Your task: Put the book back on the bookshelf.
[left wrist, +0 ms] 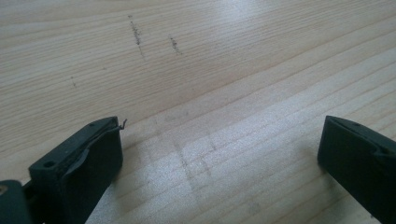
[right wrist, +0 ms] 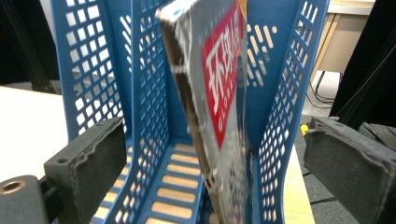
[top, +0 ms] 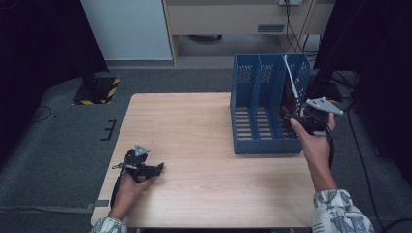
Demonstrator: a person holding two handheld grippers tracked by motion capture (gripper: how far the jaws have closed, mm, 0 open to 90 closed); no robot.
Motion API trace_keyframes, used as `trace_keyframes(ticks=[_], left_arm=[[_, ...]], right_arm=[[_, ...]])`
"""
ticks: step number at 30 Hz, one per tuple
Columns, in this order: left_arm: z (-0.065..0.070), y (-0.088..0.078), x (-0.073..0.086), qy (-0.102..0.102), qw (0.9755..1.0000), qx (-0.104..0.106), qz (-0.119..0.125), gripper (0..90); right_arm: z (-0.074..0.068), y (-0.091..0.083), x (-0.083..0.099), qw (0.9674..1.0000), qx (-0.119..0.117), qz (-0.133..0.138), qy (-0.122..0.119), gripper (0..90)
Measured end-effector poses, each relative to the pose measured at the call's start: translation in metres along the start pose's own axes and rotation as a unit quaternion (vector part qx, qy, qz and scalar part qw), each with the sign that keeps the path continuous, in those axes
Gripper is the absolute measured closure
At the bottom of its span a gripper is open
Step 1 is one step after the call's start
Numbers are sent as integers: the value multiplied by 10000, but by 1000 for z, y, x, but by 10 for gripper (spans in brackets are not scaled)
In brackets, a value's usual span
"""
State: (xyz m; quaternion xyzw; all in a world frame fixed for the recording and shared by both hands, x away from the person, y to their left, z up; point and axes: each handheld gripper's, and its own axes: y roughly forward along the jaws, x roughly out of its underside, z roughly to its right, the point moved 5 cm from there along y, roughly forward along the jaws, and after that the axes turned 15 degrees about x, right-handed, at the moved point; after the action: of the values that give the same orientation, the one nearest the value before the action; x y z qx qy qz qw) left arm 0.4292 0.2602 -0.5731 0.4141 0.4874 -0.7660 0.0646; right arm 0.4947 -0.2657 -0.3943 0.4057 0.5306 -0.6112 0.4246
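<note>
Fingers [right wrist: 88, 163] of right gripper [right wrist: 219, 168] apart, magazine [right wrist: 219, 93] standing free in rightmost slot of blue file rack [top: 252, 145] on counter [top: 194, 145]. Release step; next, pull back straight. Left gripper [left wrist: 219, 163] open, empty.

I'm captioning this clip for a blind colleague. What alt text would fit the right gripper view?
A magazine with a red title block stands leaning in the rightmost slot of a blue perforated file rack. The right hand-held gripper faces it with both black jaws spread wide, clear of the cover. Pale wooden table shows at left.
</note>
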Motion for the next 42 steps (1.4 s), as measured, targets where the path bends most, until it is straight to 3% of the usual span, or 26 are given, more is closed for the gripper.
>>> trace_keyframes(ticks=[10,19,25,34,42], left_arm=[[0,0,0,-1,10000,-2,0,0],[0,0,0,-6,10000,-6,1,0],[0,0,0,-7,10000,-7,2,0],[0,0,0,-10,10000,-10,2,0],[0,0,0,-15,10000,-13,2,0]], right_arm=[[-6,-13,18,9998,-121,-124,9,61],[-15,-28,25,9995,-206,-200,-160,76],[-21,-39,30,9992,-324,-213,-116,76],[-48,-53,37,9966,-719,-350,-198,52],[-73,-61,30,9929,-1085,-371,-316,51]])
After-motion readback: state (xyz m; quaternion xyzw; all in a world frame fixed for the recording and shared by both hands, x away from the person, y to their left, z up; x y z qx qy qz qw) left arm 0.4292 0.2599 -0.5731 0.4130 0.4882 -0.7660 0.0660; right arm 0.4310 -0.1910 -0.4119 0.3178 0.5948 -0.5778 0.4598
